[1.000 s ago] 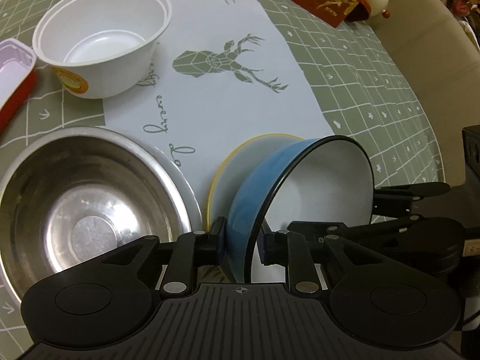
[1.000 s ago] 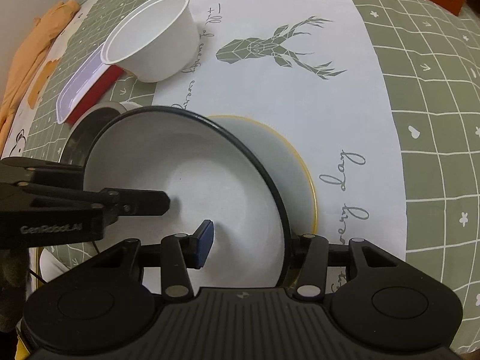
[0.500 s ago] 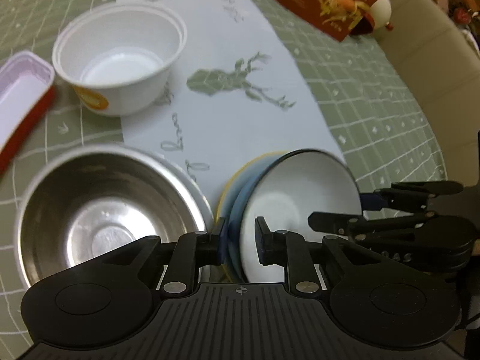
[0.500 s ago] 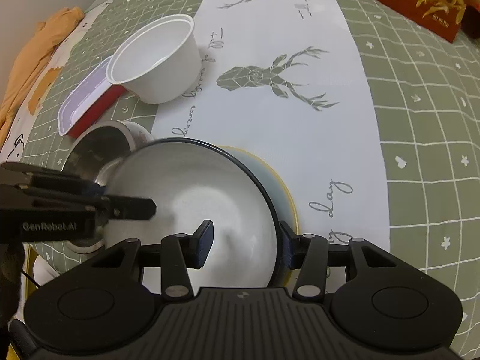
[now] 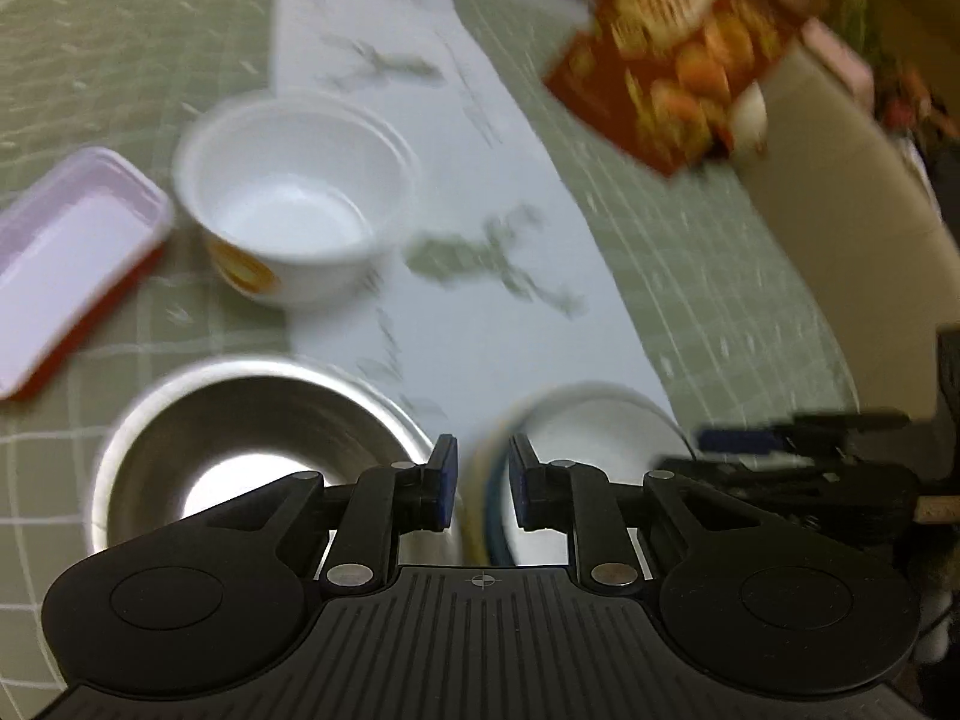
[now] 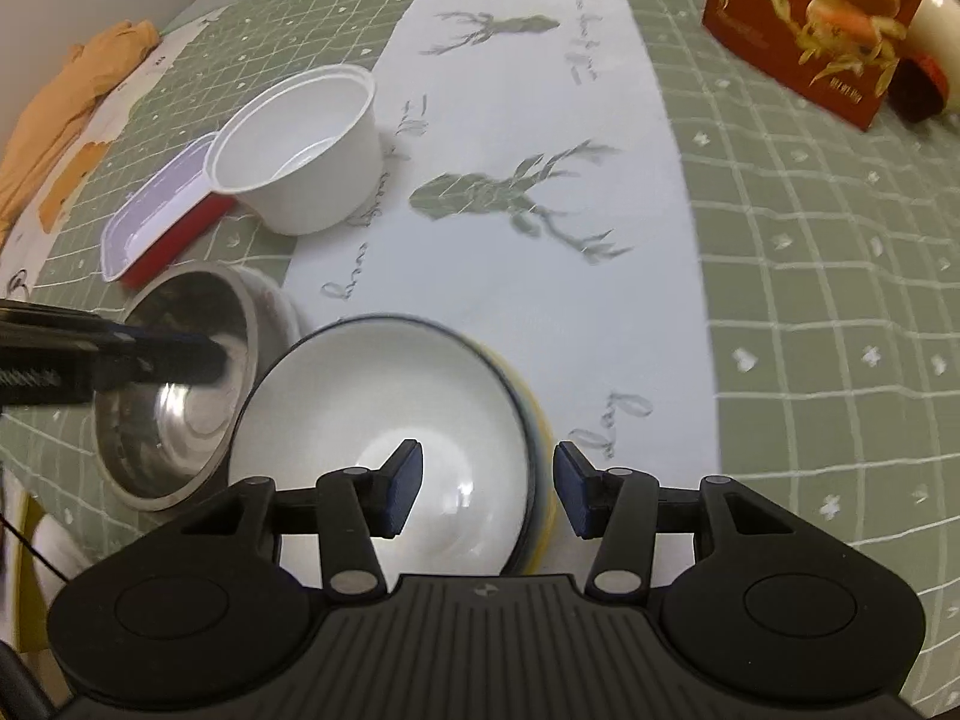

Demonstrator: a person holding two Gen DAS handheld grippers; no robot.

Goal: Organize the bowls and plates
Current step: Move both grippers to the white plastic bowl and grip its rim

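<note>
Beside the steel bowl, the blue bowl now sits nested on the yellow plate, both jaws released.

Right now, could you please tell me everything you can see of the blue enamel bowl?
The blue enamel bowl is white and glossy inside, blue outside, with a thin dark rim. It looks like enamelled metal and is empty. It sits upright, nested in a yellow-rimmed plate on the white runner, beside the steel bowl. Neither gripper's fingers appear to press on it.
</note>
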